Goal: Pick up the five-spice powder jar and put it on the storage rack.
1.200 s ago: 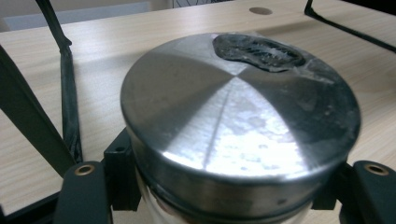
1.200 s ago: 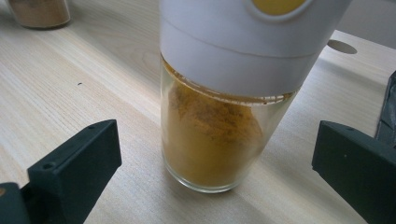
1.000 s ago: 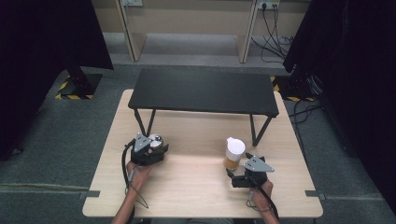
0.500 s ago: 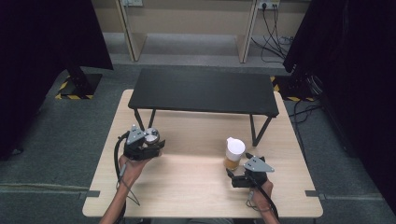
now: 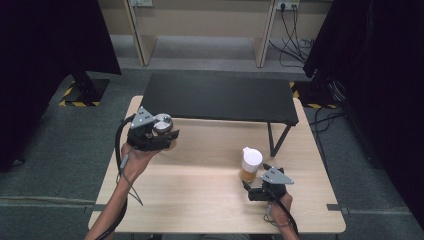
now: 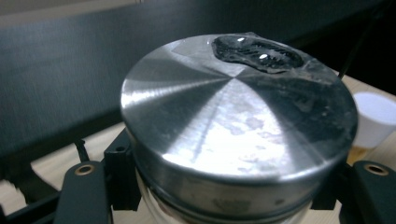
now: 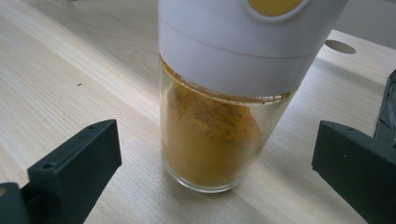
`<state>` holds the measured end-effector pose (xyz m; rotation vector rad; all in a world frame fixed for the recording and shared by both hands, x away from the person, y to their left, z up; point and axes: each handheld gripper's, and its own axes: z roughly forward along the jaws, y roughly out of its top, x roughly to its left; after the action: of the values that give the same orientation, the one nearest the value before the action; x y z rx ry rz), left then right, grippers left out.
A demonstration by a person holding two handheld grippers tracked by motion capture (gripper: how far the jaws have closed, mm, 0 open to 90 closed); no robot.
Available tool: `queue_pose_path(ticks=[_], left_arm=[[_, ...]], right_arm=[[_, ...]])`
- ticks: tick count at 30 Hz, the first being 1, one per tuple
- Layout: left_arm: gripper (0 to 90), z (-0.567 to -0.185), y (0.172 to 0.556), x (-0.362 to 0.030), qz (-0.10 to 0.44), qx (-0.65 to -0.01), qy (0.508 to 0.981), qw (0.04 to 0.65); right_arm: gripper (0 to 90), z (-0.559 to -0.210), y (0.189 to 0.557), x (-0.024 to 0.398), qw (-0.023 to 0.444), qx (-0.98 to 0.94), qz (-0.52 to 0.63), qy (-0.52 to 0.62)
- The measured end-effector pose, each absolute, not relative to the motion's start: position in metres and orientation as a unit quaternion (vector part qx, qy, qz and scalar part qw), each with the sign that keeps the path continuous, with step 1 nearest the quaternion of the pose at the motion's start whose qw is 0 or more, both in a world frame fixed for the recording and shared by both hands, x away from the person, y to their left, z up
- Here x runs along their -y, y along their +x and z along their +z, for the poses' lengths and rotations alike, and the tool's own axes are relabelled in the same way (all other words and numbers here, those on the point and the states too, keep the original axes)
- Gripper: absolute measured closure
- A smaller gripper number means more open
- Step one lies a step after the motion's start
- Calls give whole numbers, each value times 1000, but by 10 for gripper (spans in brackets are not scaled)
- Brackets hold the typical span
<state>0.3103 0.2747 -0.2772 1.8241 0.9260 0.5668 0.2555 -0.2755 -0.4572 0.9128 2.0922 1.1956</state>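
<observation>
Wooden table (image 5: 200, 180), left gripper (image 5: 167, 140) clamped on steel-lidded jar (image 6: 238, 126), right gripper (image 7: 210, 177) wide open around yellow-powder shaker (image 7: 219, 130)

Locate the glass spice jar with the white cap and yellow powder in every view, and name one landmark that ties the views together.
High view: glass spice jar with the white cap stands right of centre on the light wooden table, just ahead of the right gripper.
Left gripper view: its white cap shows at the right edge, behind the held round metal-lidded jar.
Right gripper view: centre, between the open jaws.
Shared landmark: the wooden tabletop.
</observation>
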Motion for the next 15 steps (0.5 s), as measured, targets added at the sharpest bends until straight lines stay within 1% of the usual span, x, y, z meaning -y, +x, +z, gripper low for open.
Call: queue_pose_path(ticks=[4,9,15], left_arm=[[304,-259,318,-271,227,-379,748,494],[303,-238,331,-258,235,-385,747,488],[303,-235,350,-245,242,-401,733,492]], right_arm=[[12,-457,256,276,278,-780,446,340],[12,-457,255,276,278,-780,446,340],[12,-457,256,277,275,-778,449,341]])
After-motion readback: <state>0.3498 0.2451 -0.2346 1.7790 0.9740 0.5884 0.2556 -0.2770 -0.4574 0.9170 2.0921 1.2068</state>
